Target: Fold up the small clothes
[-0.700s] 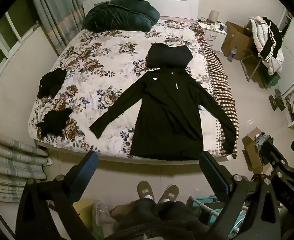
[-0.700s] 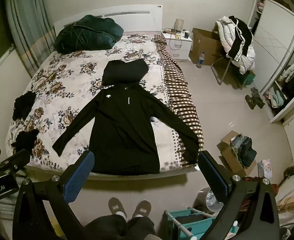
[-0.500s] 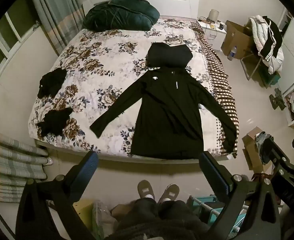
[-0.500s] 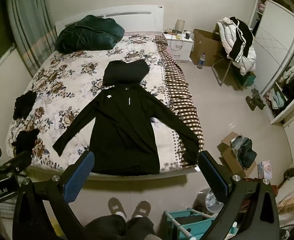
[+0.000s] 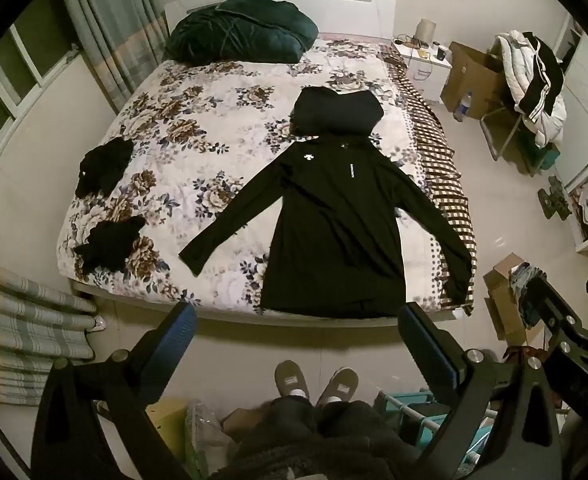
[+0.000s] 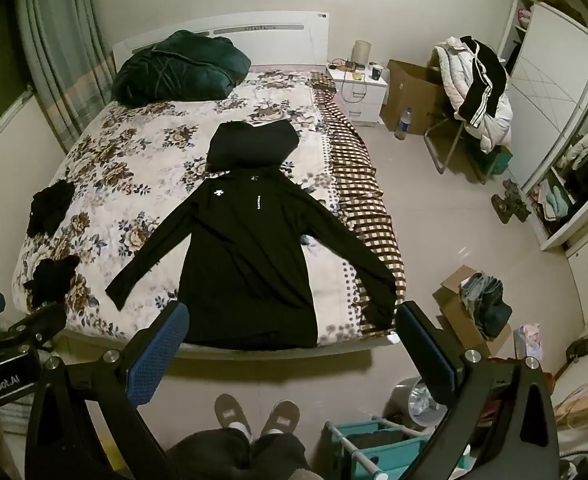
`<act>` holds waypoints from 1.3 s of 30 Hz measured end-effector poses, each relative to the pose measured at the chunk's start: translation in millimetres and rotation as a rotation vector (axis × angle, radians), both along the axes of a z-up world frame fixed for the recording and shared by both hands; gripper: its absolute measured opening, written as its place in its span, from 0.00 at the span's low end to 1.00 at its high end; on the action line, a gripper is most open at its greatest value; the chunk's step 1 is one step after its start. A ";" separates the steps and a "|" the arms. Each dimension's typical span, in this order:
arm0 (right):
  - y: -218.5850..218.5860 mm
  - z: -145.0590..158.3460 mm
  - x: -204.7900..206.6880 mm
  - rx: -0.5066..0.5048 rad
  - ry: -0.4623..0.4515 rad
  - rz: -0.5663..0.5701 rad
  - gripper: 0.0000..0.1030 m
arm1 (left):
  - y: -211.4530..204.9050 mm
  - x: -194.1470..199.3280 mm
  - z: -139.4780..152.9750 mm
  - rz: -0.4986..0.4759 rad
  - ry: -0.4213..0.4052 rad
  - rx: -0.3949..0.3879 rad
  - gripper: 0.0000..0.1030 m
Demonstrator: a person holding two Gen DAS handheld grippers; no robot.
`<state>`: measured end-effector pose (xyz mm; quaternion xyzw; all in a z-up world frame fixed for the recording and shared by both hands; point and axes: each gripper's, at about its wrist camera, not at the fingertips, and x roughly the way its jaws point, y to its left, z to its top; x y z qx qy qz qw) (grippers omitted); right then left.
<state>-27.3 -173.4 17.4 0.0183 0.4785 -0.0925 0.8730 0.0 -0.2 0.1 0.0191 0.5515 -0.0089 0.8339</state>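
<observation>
Looking down at the black long-sleeved hooded top with small white chest logos, we find it spread face up on the floral-print bed, hem at the near edge, hood towards the headboard, both sleeves angled outward, the right-hand one lying over the brown checked blanket. Two small crumpled black garments sit well apart on the bed's left side. Our left gripper and right gripper hover above the floor short of the bed, fingers spread fully wide and holding nothing. We judge folding has not yet begun: this is the approach. Next we would need to reach forward and down, pinch a sleeve cuff or shoulder, and draw it across the body. A dark green quilt lies bundled by the headboard.
</observation>
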 end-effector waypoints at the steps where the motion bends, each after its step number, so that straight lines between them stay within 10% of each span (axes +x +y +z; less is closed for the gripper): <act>1: 0.0 0.4 -0.6 0.000 -0.001 0.000 1.00 | 0.1 0.0 0.0 0.001 0.000 0.000 1.00; 39: 5.4 3.4 -8.3 0.005 -0.001 0.003 1.00 | 5.7 -4.4 7.4 0.005 -0.017 0.003 1.00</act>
